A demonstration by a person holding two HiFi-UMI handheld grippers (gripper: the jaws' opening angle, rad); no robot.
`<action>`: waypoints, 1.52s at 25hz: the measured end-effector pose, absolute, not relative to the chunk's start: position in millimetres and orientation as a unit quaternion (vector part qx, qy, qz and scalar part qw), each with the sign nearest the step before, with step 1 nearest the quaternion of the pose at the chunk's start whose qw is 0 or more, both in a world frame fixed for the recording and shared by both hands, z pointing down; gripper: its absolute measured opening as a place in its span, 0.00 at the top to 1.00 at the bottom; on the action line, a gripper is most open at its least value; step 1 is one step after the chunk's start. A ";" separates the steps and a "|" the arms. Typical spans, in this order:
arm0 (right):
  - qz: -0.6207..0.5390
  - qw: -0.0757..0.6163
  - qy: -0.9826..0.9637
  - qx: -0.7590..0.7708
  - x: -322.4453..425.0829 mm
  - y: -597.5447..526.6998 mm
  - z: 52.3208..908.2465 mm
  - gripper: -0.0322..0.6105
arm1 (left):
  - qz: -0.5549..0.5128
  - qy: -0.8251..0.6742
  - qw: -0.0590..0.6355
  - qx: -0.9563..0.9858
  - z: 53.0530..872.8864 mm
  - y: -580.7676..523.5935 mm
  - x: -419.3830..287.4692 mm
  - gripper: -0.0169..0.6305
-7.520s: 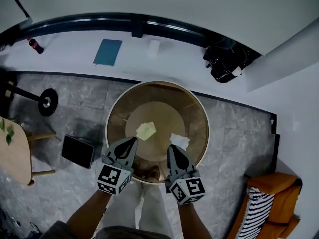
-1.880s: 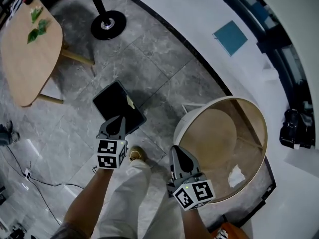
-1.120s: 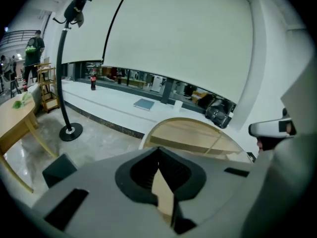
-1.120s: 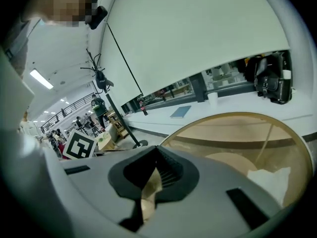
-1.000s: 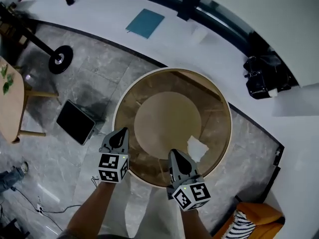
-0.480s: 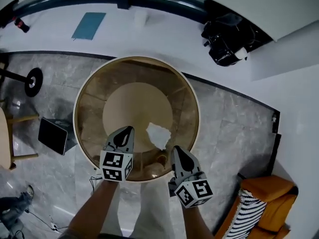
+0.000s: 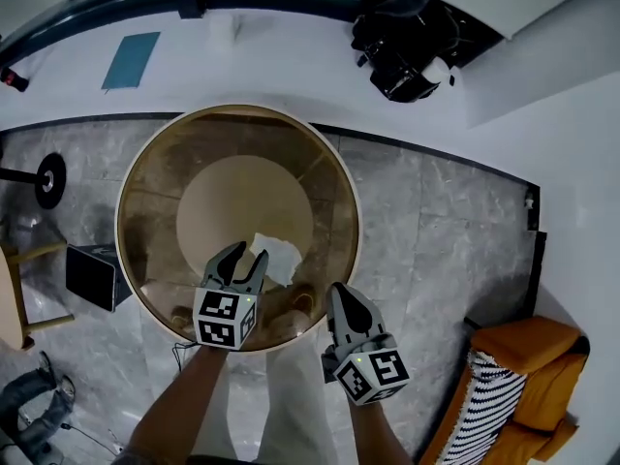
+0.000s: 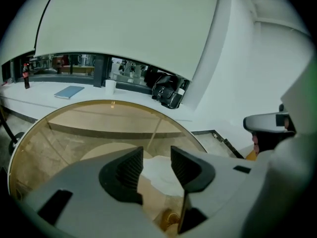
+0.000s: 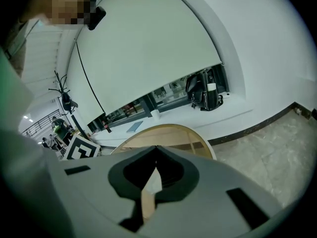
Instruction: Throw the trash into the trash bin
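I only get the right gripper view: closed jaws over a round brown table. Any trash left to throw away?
Observer: Yes. The head view shows one crumpled white paper lying on the round amber glass-topped table.
Visitor: Is the other gripper holding it?
Observer: No. The left gripper has just been opening its jaws; the paper shows in their gap, not gripped.
Visitor: And the bin?
Observer: A black square trash bin stands on the grey floor beside the table, at the head view's left.
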State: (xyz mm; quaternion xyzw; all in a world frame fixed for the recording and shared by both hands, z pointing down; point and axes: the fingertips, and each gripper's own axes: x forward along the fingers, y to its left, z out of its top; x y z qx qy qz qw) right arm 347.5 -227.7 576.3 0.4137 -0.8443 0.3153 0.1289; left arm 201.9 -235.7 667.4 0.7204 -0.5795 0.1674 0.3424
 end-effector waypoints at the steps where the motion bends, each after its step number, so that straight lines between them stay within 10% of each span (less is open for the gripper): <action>1: 0.317 0.130 -0.844 0.413 349.6 -226.6 578.3 0.93 | 0.169 -0.578 0.347 0.719 671.7 -235.2 205.2 0.69; 18: 0.324 0.154 -0.843 0.400 367.9 -233.3 605.0 0.93 | 0.217 -0.593 0.364 0.685 732.2 -232.7 221.8 0.63; 27: 0.328 0.155 -0.842 0.398 363.0 -233.6 609.1 0.93 | 0.220 -0.599 0.377 0.672 733.7 -230.4 213.0 0.88; 38: 0.329 0.164 -0.855 0.366 312.8 -227.8 604.8 0.93 | 0.204 -0.599 0.383 0.673 717.9 -224.3 174.3 0.92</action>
